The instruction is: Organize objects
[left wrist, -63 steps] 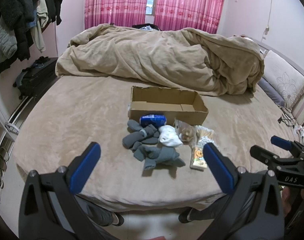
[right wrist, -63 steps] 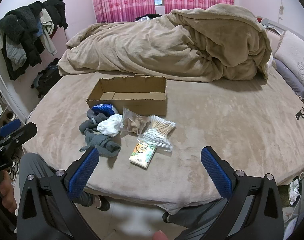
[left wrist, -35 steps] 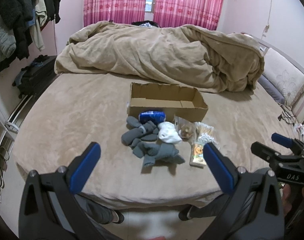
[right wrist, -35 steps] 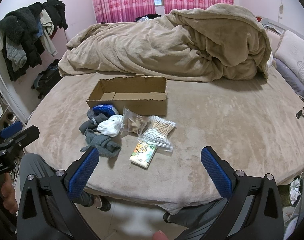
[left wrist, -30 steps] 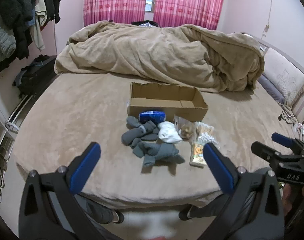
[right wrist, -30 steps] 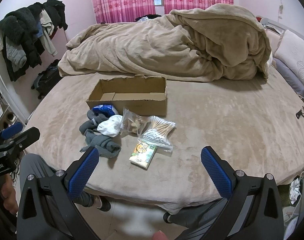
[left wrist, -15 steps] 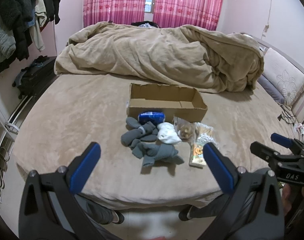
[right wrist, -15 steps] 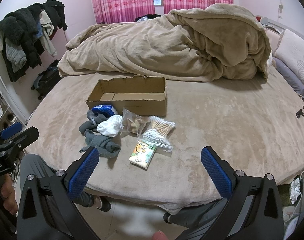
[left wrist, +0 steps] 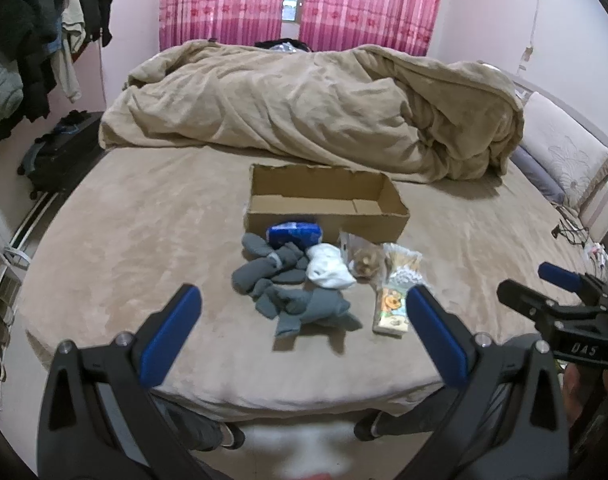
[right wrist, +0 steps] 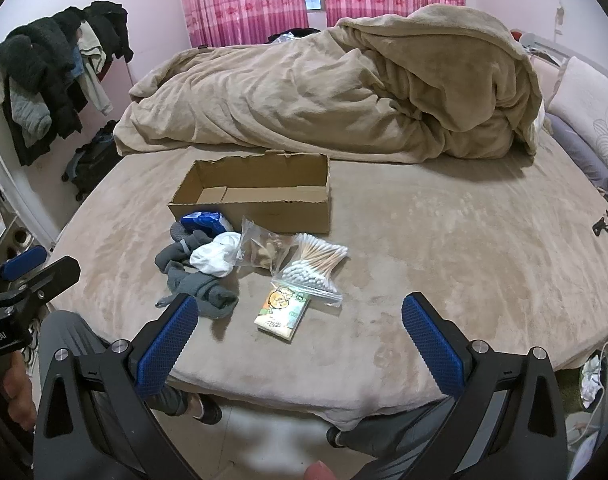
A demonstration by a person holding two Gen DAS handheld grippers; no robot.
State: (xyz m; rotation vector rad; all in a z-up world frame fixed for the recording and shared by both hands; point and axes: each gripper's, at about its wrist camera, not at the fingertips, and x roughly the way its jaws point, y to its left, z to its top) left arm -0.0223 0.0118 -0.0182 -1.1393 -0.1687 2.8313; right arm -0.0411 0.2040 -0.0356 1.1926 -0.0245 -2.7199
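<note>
Cardboard box (left wrist: pixel 326 206) is seen open-topped on the tan bed (left wrist: pixel 143 232), just in front of the rumpled blanket (left wrist: pixel 304 108); nothing can be seen inside it

Blue packet (left wrist: pixel 295 233) is noted touching the box's near wall. Grey socks (left wrist: pixel 287 284) are heaped just in front of the packet, further from the box. White sock (left wrist: pixel 330 268) is laid against the grey heap, in front of the box's near wall. Small clear bag with brown contents (right wrist: pixel 263 248) is placed just in front of the box; bag of cotton swabs (right wrist: pixel 314 266) overlaps its side. Tissue pack (right wrist: pixel 283 310) is found furthest from the box, touching the swab bag

Left gripper (left wrist: pixel 304 330) is held with jaws wide apart, nothing between them, short of the bed edge nearest the box. Right gripper (right wrist: pixel 299 336) is likewise spread wide and unloaded, short of that same edge
</note>
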